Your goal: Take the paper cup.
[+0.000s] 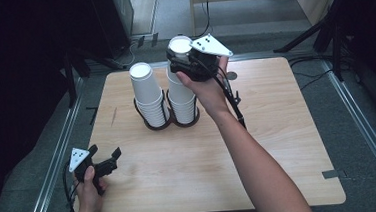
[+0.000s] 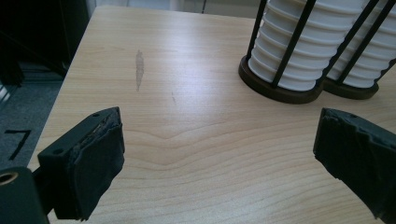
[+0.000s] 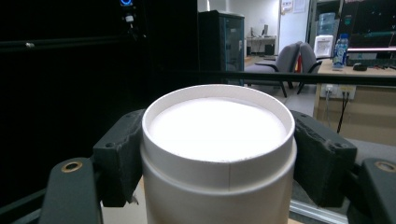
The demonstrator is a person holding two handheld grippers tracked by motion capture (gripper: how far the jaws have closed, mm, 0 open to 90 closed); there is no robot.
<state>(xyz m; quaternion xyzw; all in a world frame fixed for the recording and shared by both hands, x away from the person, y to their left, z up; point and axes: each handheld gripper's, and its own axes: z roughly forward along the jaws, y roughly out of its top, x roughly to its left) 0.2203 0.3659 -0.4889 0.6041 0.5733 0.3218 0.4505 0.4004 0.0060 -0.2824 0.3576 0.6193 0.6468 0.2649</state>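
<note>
The right gripper and hand cover the right cup stack's upper part at top centre of the high view. In the right gripper view, the bottom edge crops the gripped white cup, hiding whatever sits beneath it.

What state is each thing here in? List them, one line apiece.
Right gripper: shut on the top cup, raised above the right stack.
Top cup: upside down, clamped on both sides.
Left gripper: open, holding nothing, low over the table.
Left stack: cups upside down, nested, upright in the holder.
Right stack: likewise, upright in the holder.
Holder: standing on the table.
</note>
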